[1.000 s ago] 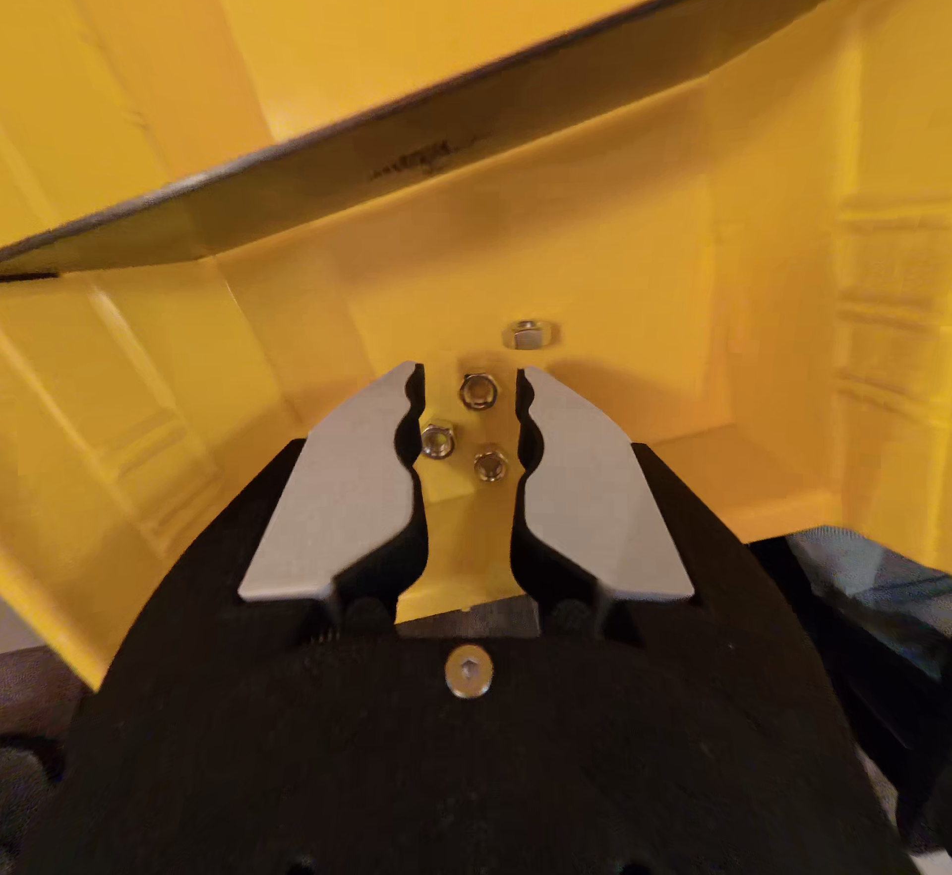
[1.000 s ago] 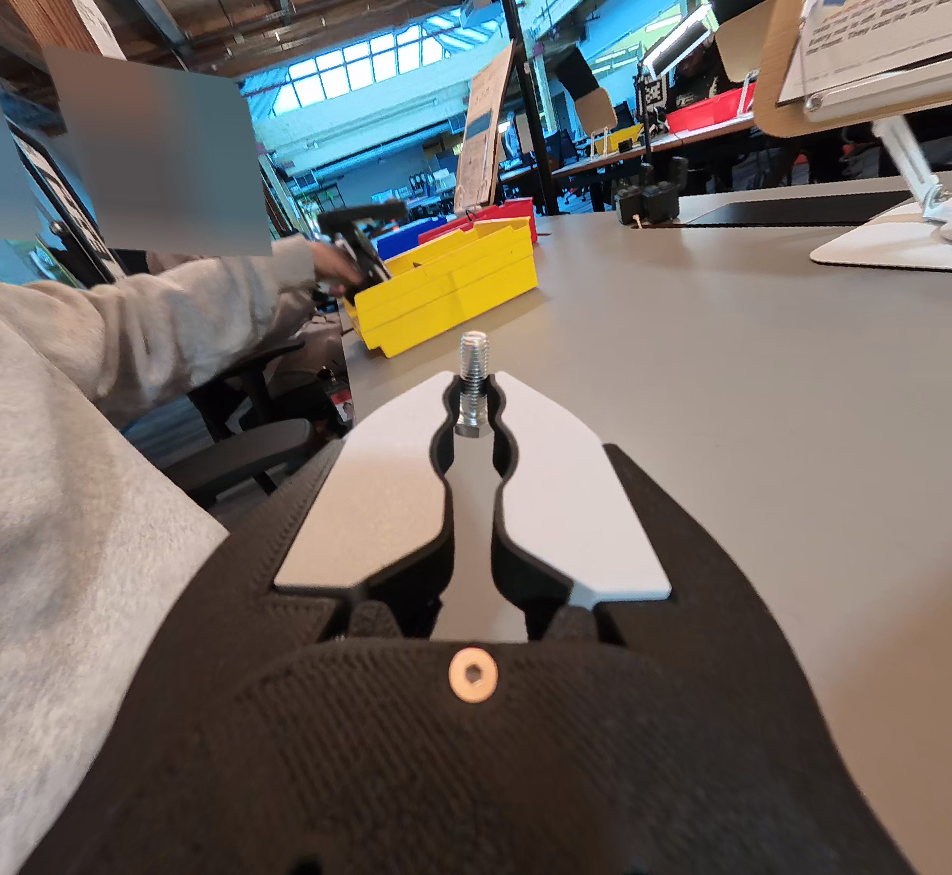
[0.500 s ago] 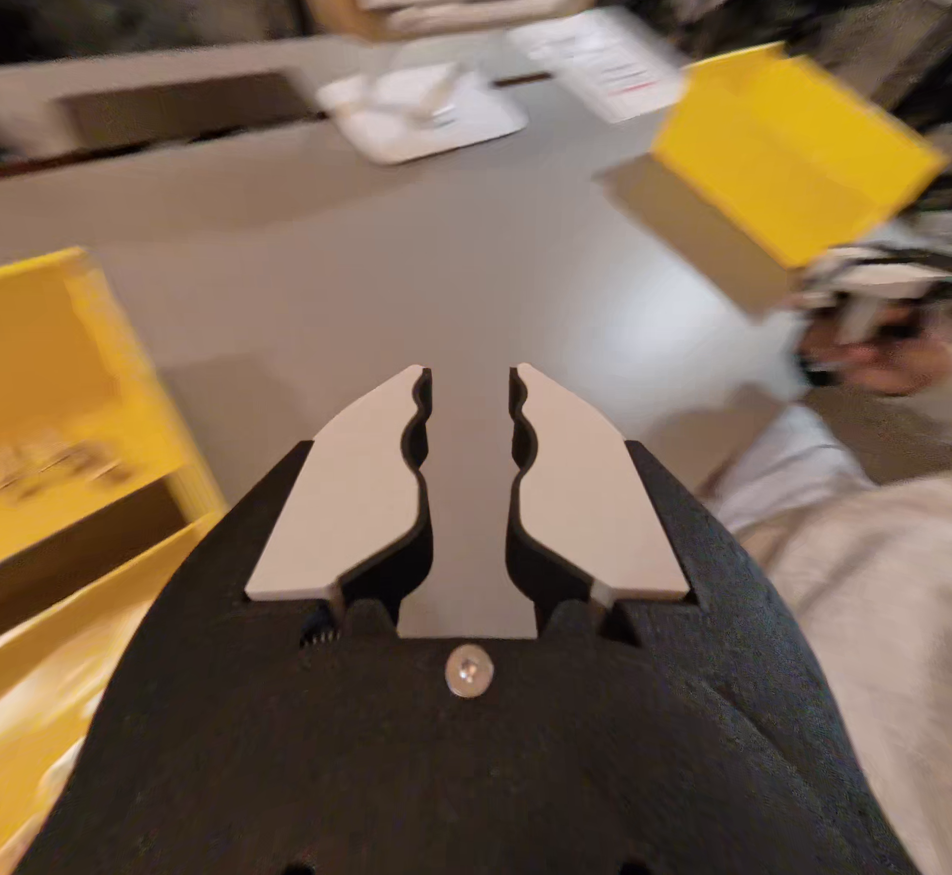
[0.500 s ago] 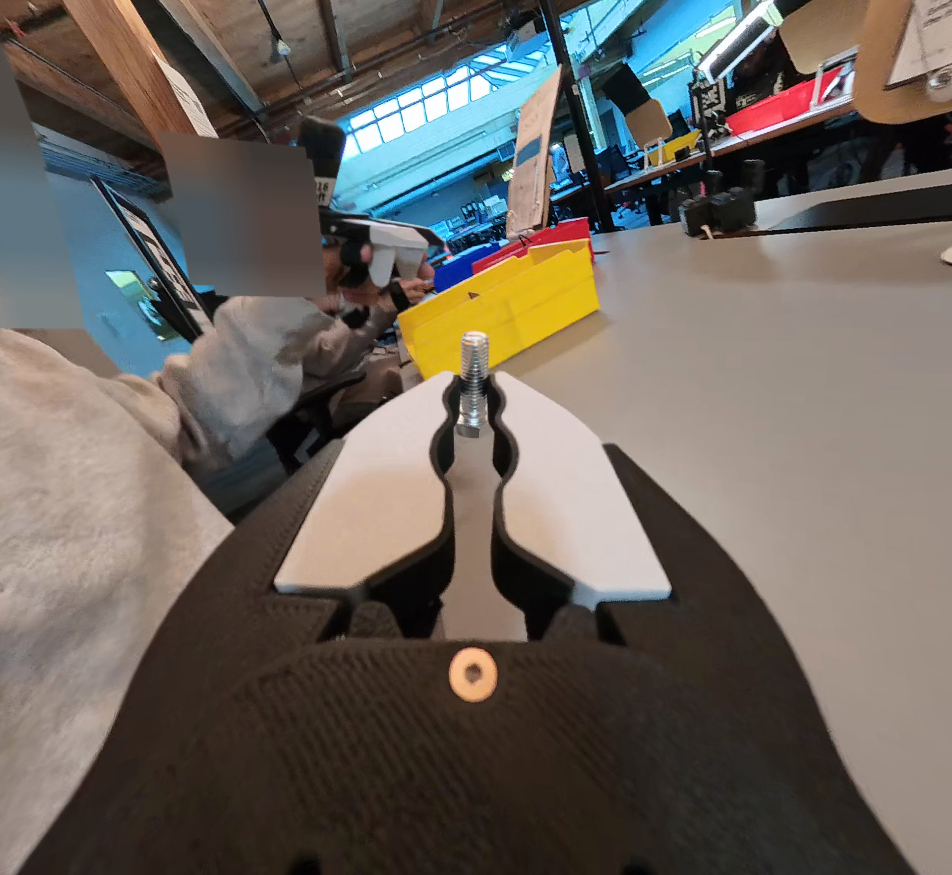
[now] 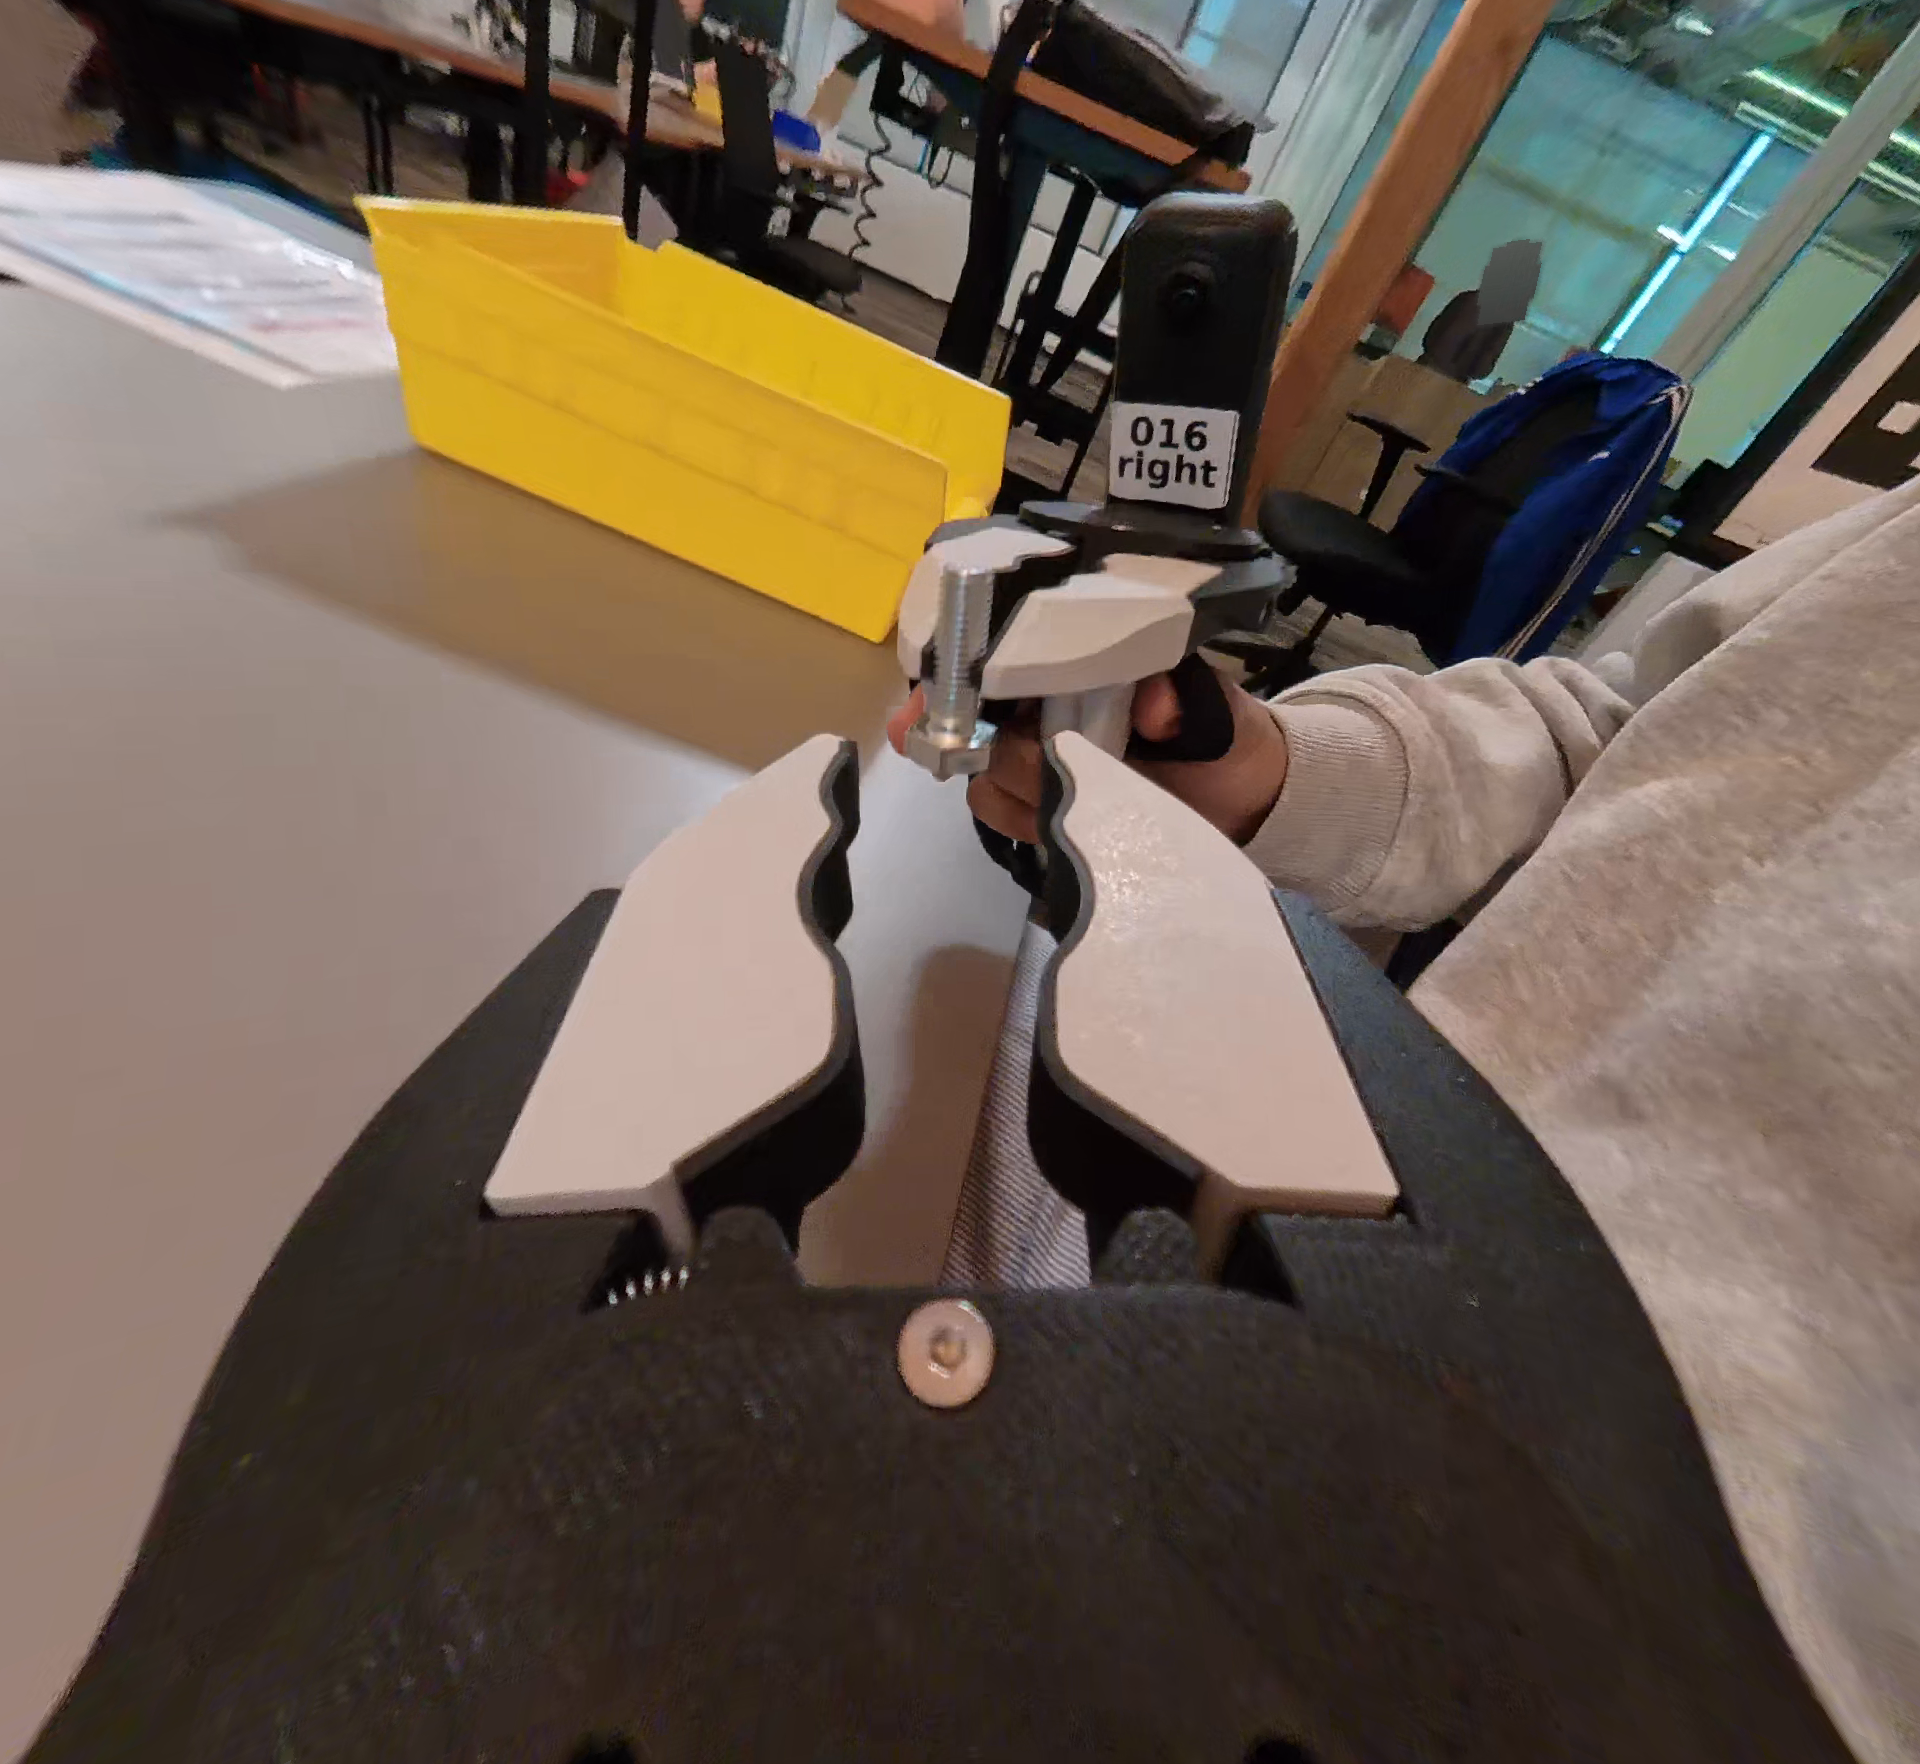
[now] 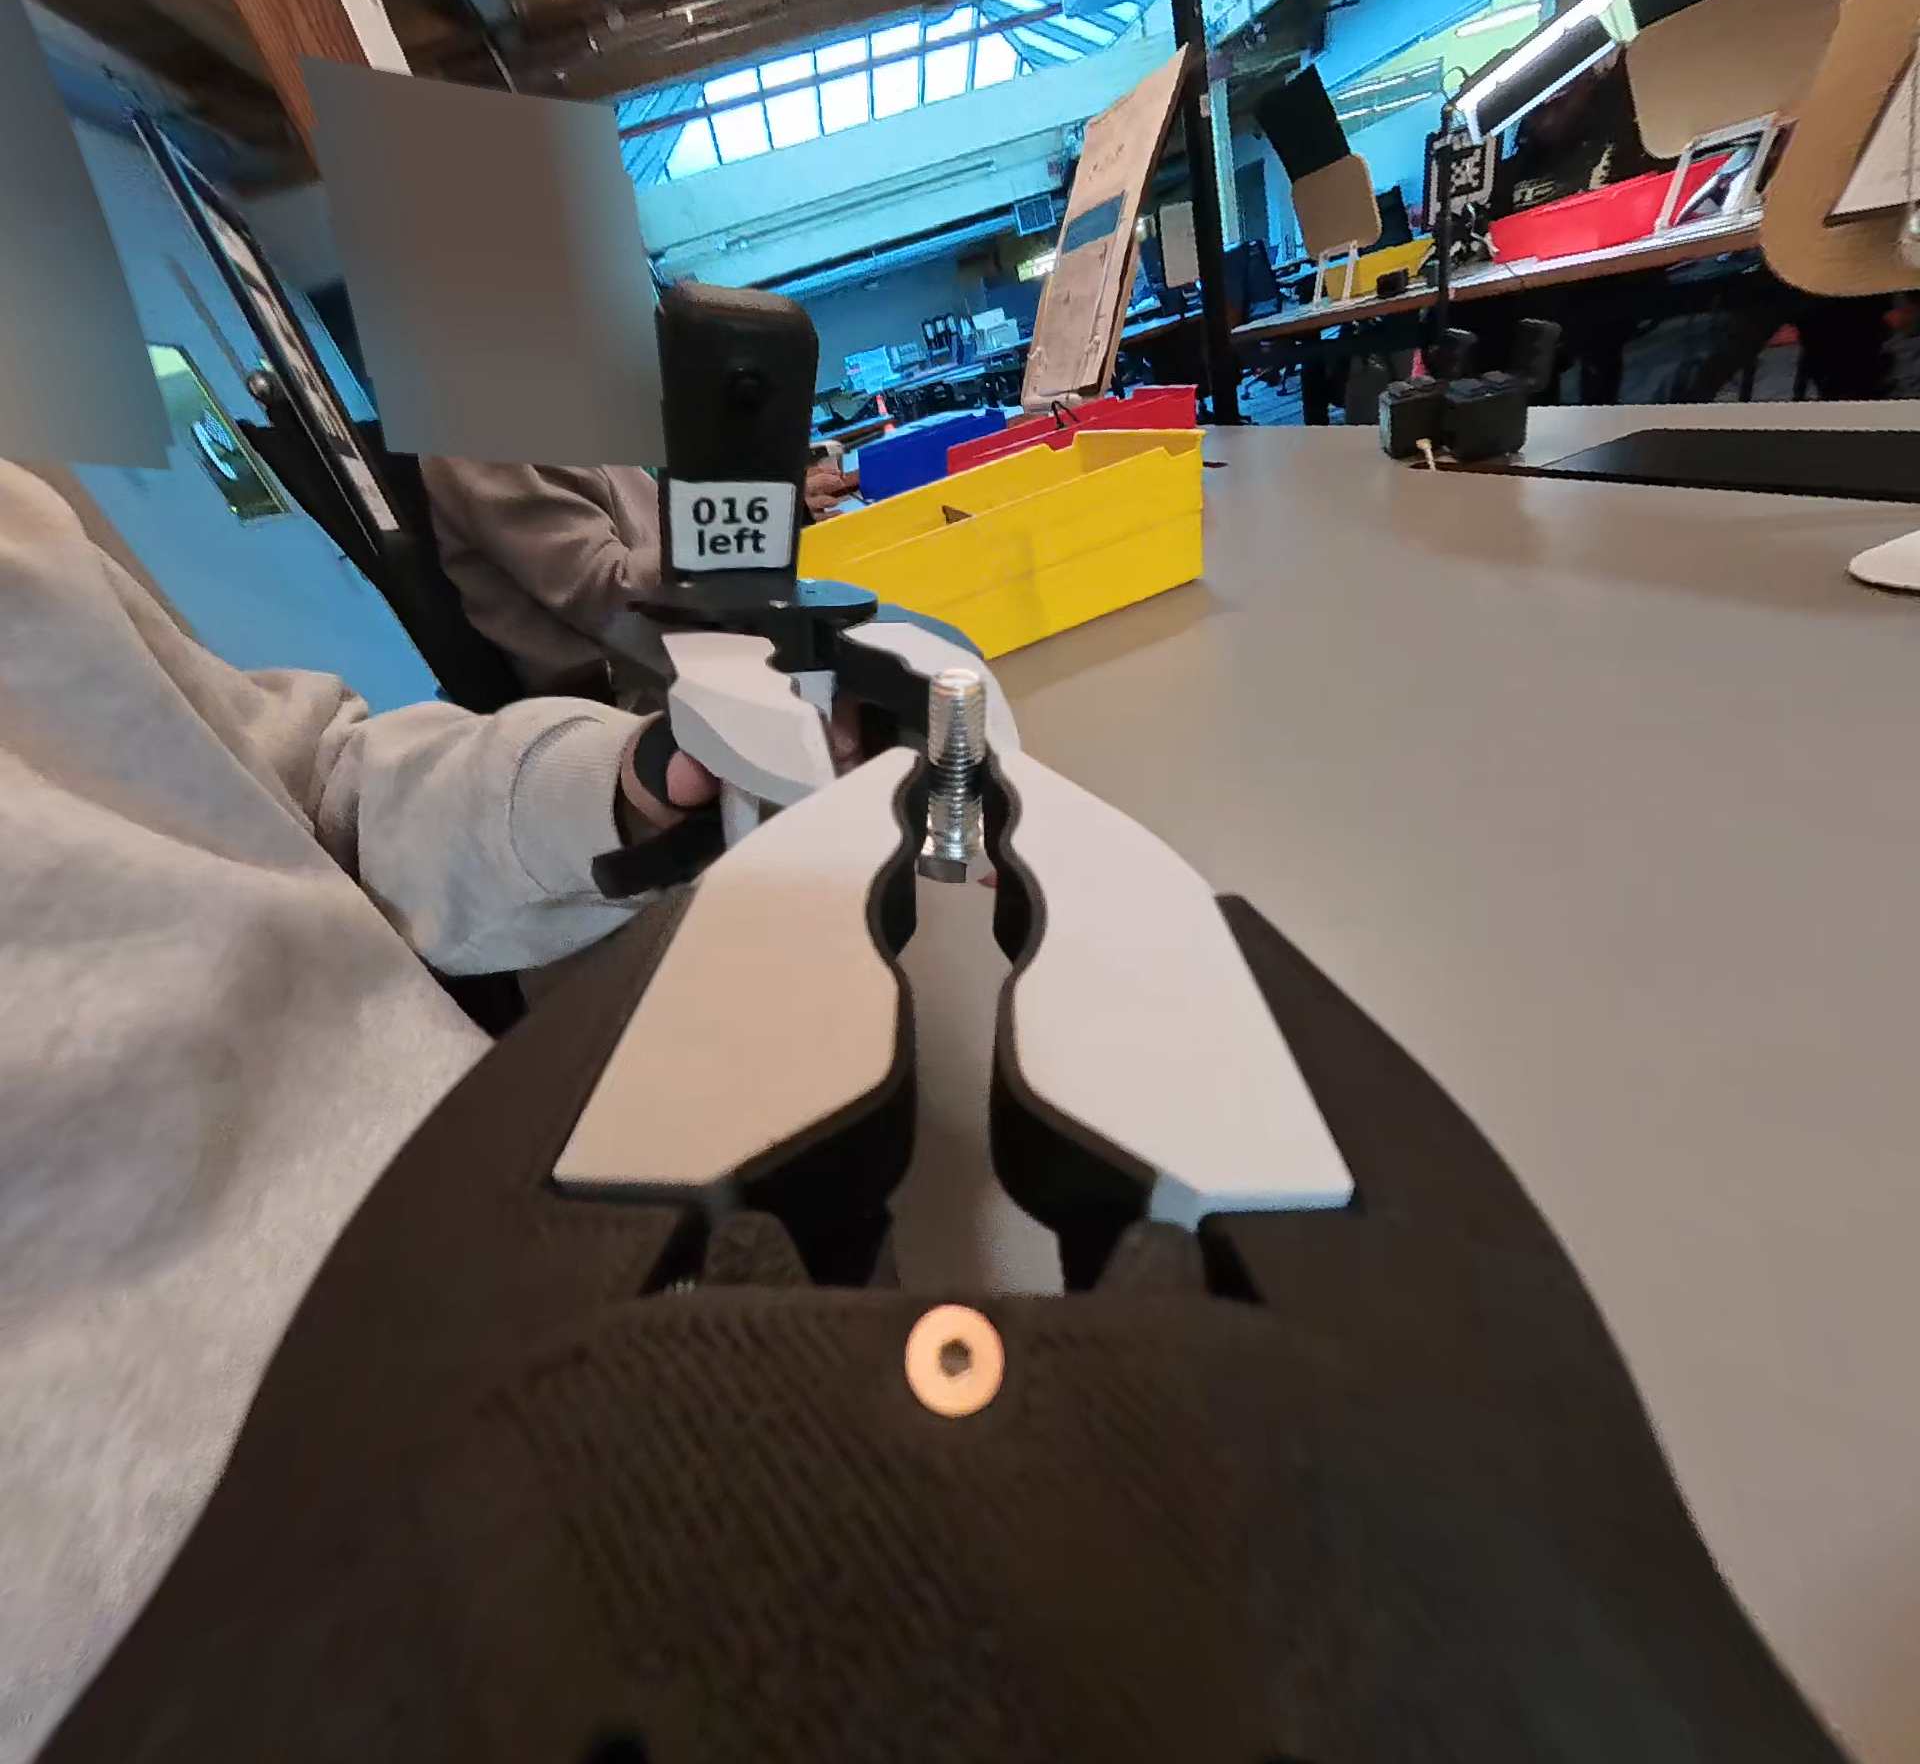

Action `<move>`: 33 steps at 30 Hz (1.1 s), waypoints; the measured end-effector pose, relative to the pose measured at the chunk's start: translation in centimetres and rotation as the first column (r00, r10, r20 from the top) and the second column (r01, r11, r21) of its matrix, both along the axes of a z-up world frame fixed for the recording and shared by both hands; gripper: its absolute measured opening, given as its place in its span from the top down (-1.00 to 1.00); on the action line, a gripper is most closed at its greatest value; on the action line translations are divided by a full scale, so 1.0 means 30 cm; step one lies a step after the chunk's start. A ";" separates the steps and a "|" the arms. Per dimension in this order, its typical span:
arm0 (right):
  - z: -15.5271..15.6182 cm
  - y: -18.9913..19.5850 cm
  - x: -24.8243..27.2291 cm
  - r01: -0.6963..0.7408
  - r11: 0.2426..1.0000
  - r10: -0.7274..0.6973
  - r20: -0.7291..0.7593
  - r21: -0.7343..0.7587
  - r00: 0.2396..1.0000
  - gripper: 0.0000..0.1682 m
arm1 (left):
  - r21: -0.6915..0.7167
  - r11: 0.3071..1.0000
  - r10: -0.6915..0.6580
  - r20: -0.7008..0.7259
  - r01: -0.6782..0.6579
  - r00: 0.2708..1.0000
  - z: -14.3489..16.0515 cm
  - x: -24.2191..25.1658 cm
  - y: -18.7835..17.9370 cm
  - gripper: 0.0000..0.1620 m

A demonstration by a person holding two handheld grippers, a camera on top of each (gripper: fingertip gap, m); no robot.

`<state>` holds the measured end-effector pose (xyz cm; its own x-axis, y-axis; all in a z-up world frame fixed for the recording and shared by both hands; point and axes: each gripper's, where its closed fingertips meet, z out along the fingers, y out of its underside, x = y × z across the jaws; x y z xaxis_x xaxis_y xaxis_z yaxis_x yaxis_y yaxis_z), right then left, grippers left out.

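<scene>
My right gripper (image 6: 954, 779) is shut on a silver bolt (image 6: 954, 784), held upright with its threaded end up and its head down. The bolt also shows in the left wrist view (image 5: 954, 654), held in the right gripper (image 5: 987, 634) above the grey table's near edge. My left gripper (image 5: 951, 764) is open and empty, with its tips just in front of and a little below the bolt's head. It also shows in the right wrist view (image 6: 852, 706), close behind the bolt to the left. A person's hands in grey sleeves hold both grippers.
A yellow bin (image 5: 675, 426) stands on the grey table (image 5: 260, 779) beyond the right gripper. Another yellow bin (image 6: 1018, 540) stands behind the left gripper, with a blue bin (image 6: 925, 457) and a red bin (image 6: 1081, 426) behind it. Papers (image 5: 208, 280) lie at the far left. My left and right fingertips are right by each other.
My left gripper has come out of the yellow bin holding the nuts, empty, and swung over to face the right gripper. The right gripper still holds the bolt.
</scene>
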<state>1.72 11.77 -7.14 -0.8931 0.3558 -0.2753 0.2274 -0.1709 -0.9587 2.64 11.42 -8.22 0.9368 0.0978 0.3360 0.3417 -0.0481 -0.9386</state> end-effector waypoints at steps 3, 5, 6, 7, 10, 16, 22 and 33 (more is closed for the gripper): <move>0.003 -0.004 0.008 -0.006 1.000 0.006 0.002 -0.014 1.000 0.89 | -0.010 0.999 -0.041 -0.012 0.041 0.999 -0.015 0.024 0.015 0.62; 0.002 -0.010 0.017 -0.019 1.000 0.019 0.006 -0.021 1.000 0.89 | -0.035 0.998 -0.059 -0.012 0.058 0.998 -0.036 0.035 0.023 0.62; 0.000 -0.014 0.021 -0.026 0.999 0.026 0.006 -0.020 1.000 0.89 | -0.029 0.997 -0.068 -0.013 0.067 0.998 -0.037 0.042 0.026 0.62; -0.002 -0.017 0.025 -0.032 0.999 0.032 0.006 -0.019 0.999 0.89 | -0.023 0.997 -0.077 -0.010 0.077 0.997 -0.038 0.049 0.028 0.62; -0.005 -0.025 0.035 -0.046 0.999 0.046 0.012 -0.023 0.999 0.89 | -0.015 0.997 -0.079 -0.013 0.078 0.997 -0.040 0.054 0.032 0.70; -0.002 -0.023 0.038 -0.057 0.997 0.058 0.024 -0.046 0.998 0.89 | -0.003 0.998 -0.067 0.020 0.067 0.998 -0.039 0.050 0.036 0.78; 0.018 -0.018 0.039 -0.055 0.994 0.056 0.005 -0.089 0.998 0.77 | 0.023 0.997 -0.078 0.020 0.077 0.997 -0.018 0.058 0.032 0.78; 0.039 0.145 -0.003 0.110 0.982 -0.106 0.035 -0.152 0.994 0.53 | -0.113 0.731 0.638 -0.239 -0.673 0.732 0.222 -0.333 -0.683 0.78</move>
